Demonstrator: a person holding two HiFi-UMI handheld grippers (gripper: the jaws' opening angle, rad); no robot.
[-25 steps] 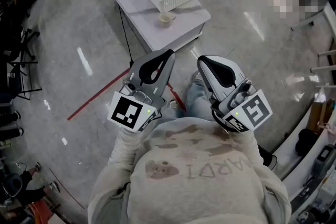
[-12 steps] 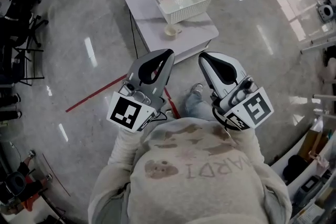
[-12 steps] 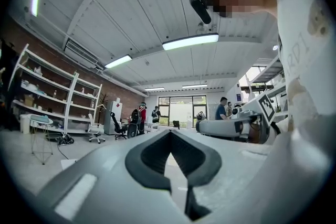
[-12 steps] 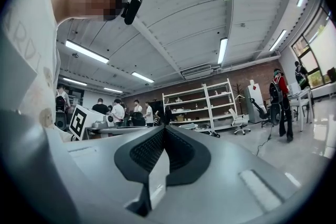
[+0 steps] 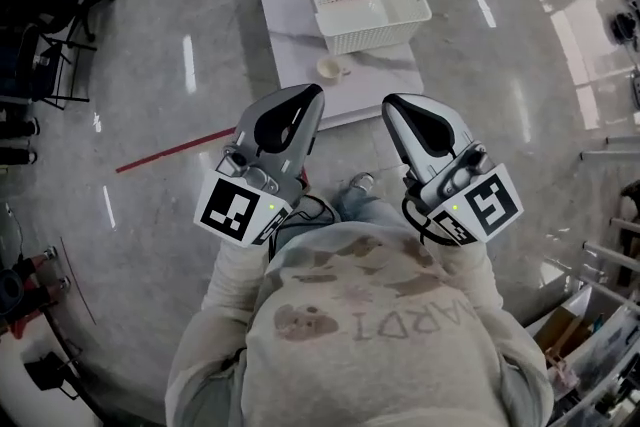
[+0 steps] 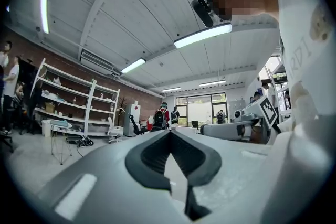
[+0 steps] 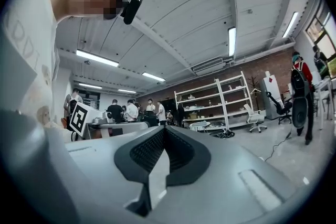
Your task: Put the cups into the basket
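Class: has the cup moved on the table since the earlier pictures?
No. The cup still sits just before the basket on the table.

A large open lab or workshop hall is shown. A brick wall (image 7: 273,66) is lined with white open shelving (image 7: 223,99), strip lights (image 6: 202,35) are mounted under a ribbed ceiling (image 6: 121,13), a polished grey floor (image 5: 150,115) is laid throughout, and people (image 7: 131,110) are gathered near rolling office chairs (image 7: 255,118).
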